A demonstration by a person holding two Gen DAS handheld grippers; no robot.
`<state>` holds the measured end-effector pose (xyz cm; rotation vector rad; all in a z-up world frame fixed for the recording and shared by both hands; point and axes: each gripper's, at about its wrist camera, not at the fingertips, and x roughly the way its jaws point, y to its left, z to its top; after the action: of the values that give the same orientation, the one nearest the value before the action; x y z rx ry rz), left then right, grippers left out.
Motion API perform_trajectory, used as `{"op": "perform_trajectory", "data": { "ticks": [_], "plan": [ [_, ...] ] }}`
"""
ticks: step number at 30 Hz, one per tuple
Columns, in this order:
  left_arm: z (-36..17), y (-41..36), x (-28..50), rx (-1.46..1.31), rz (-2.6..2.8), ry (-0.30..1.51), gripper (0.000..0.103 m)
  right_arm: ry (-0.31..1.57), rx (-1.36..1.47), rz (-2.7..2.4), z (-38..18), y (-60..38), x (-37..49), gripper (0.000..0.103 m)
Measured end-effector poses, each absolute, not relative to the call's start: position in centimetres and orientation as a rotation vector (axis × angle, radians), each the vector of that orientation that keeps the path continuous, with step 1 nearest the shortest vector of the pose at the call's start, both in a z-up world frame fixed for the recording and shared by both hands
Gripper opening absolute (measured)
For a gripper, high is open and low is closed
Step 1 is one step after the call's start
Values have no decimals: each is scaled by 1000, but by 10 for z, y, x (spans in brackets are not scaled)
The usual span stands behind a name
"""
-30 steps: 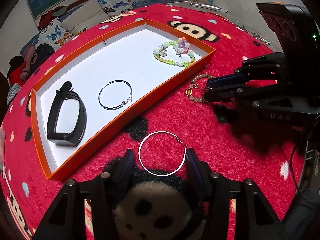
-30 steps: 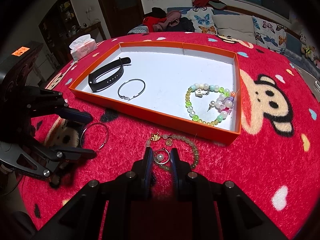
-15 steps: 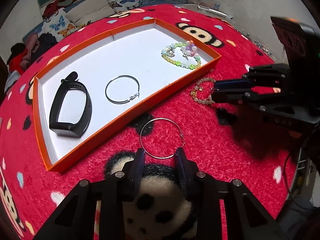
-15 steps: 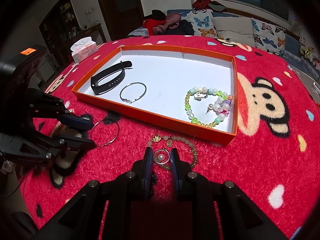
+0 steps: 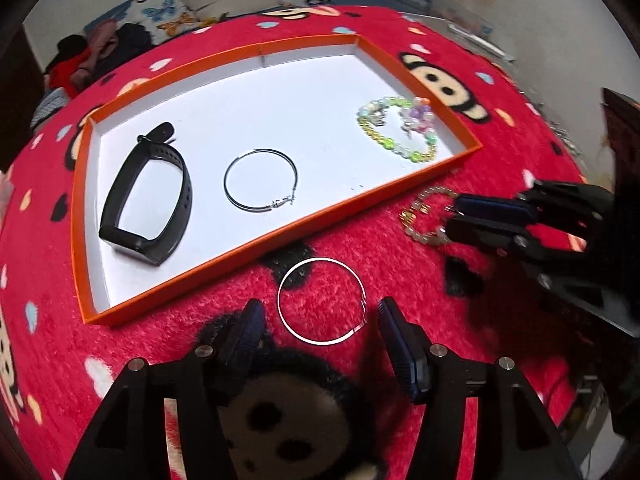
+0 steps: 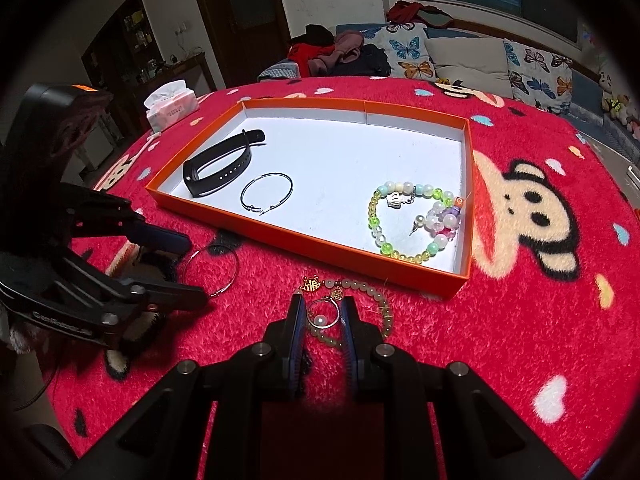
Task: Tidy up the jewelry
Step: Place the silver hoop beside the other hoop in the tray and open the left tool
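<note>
We judge pickup pending: left hand-held gripper [image 5: 320, 322] jaws opening, straddling the silver hoop earring [image 5: 322, 301] on the red surface [image 5: 400, 272] beside the orange tray [image 5: 280, 240]; right hand-held gripper [image 6: 323, 318] pinches a pearl ring [image 6: 322, 313]; next, close and lift.

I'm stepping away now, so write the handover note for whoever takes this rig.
Left tool: jaws opening, silver hoop lies loose between them on the red rug.
Right tool: narrow, either side of the pearl ring; grip unclear.
Done: black band, dark hoop and colourful bead bracelet lie in the orange tray.
Left: silver hoop, pearl ring and jade bead bracelet go into the tray.
</note>
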<state>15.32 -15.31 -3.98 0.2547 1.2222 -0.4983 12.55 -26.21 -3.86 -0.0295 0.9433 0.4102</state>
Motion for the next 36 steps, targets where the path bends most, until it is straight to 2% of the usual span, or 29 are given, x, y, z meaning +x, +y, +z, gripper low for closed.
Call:
{"op": "perform_trajectory", "data": {
  "ticks": [17,21,27,36],
  "plan": [
    [-48,-170,150,285,-358,1180,62,931,-5,425,-40,-271,127,20],
    [-46,-168,149,283,-368,1167,53,929,-7,425,-39,-270,126,20],
    [-43,-157,146,259,-388,1152,52,924,-14,423,-36,-269,124,20],
    [-10,-138,142,238,-401,1083,53,900,-15,420,-22,-271,124,20]
  ]
}}
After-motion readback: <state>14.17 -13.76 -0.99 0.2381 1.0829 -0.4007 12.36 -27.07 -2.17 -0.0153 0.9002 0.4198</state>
